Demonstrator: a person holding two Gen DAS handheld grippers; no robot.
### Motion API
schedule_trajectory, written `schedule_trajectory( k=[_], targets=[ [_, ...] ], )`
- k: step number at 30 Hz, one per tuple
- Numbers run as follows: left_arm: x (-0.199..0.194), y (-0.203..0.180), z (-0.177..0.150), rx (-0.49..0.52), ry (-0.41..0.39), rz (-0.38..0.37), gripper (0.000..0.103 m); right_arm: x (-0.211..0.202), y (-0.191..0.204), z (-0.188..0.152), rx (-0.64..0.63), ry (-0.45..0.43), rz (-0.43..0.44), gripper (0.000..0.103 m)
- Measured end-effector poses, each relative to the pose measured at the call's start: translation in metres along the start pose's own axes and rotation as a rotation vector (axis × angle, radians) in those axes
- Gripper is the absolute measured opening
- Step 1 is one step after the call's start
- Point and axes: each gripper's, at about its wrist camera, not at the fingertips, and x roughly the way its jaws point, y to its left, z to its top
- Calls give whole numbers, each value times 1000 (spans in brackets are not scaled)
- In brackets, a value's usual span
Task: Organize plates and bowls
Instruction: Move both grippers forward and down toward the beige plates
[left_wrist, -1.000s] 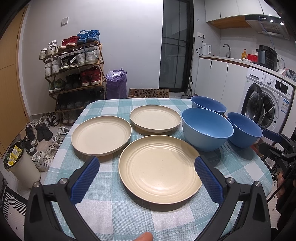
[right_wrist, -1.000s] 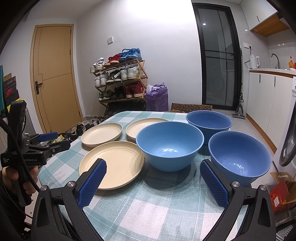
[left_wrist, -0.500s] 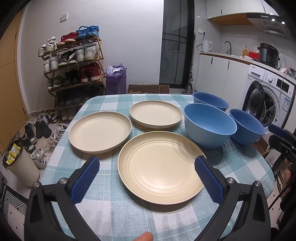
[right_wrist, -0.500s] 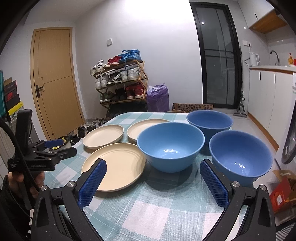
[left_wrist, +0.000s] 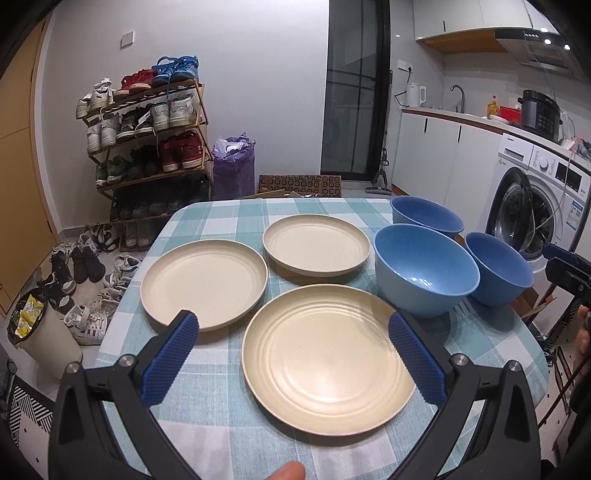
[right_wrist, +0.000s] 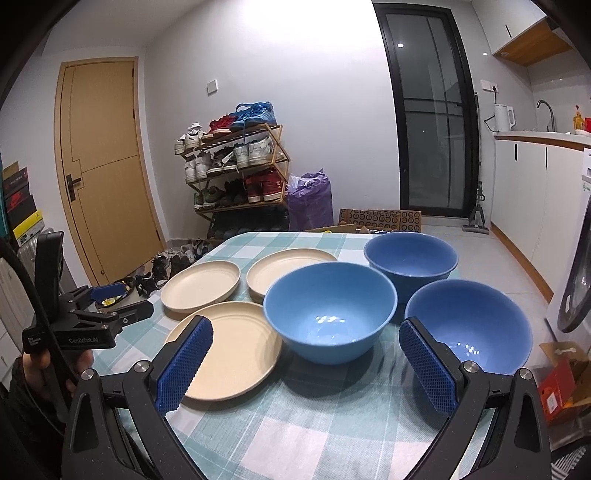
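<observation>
Large beige plate (left_wrist: 327, 363) nearest, flat on checked tablecloth (left_wrist: 221, 398); two smaller beige plates (left_wrist: 204, 282) (left_wrist: 316, 248) behind, apart. Three blue bowls (right_wrist: 330, 311) (right_wrist: 472, 325) (right_wrist: 411, 258) clustered to right. Nothing stacked yet. Ware looks matte, stiff, light, probably plastic-like: low slip, not brittle. Best hold: pinch raised rim edge, bowls by wall. Left gripper (left_wrist: 295, 334) wide open, empty, above large plate. Right gripper (right_wrist: 304, 343) wide open, empty, before nearest bowl.
</observation>
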Motion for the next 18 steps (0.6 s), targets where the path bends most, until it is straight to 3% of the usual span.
schedule_trajectory(
  k=[18],
  targets=[
    [20, 25, 53, -25, -28, 22, 103, 22, -17, 65, 19, 16, 15, 103]
  ],
)
